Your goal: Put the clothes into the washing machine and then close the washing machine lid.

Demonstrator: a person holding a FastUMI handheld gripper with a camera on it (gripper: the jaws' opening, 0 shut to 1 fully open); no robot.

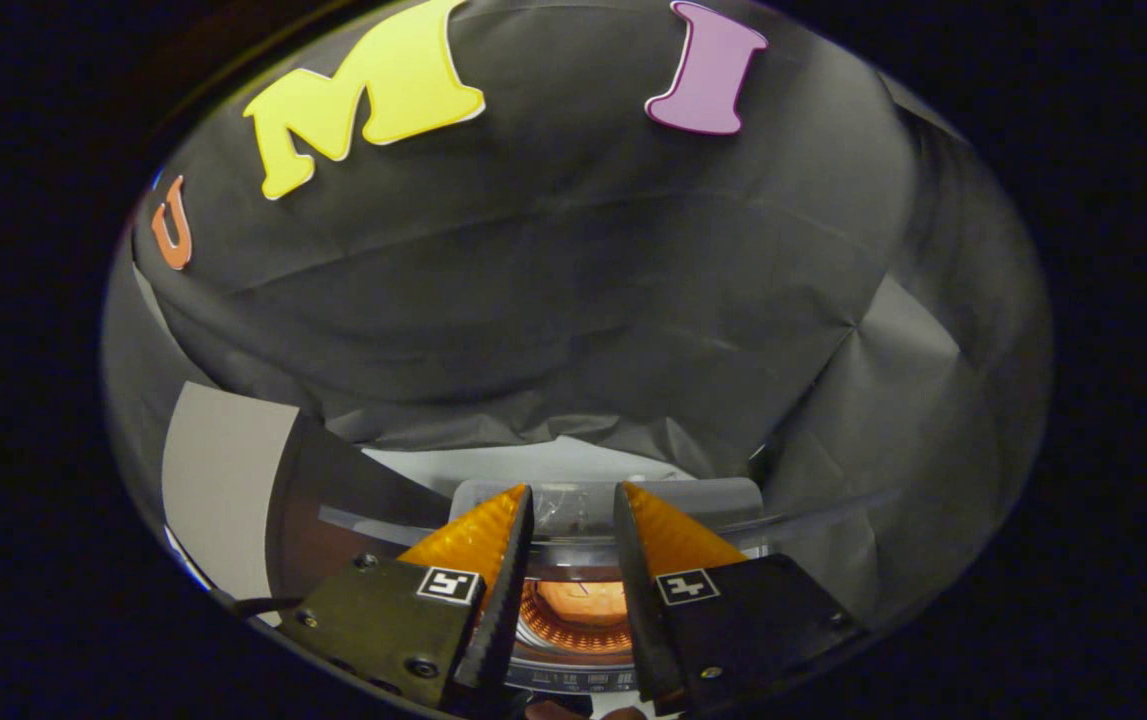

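1. Gripper [573, 500]: fingers parted with a clear gap between them, holding nothing, at the lower centre of the frame.
2. Washing machine [573, 645]: low in the frame, directly ahead of and below the fingers; its round drum opening faces upward.
3. Clothes [583, 600]: an orange bundle lying inside the drum, seen through the finger gap.
4. Lid [573, 505]: raised, standing behind the opening, long axis left to right.
5. Clearance: open room above the drum; booth wall [553, 300] beyond.

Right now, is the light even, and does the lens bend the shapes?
Gripper view: uneven light, the dark cloth wall dim, the orange-lit round washing machine drum glowing between the open gripper fingers; strong fisheye bending near the rim; the raised pale lid shows slight glare.
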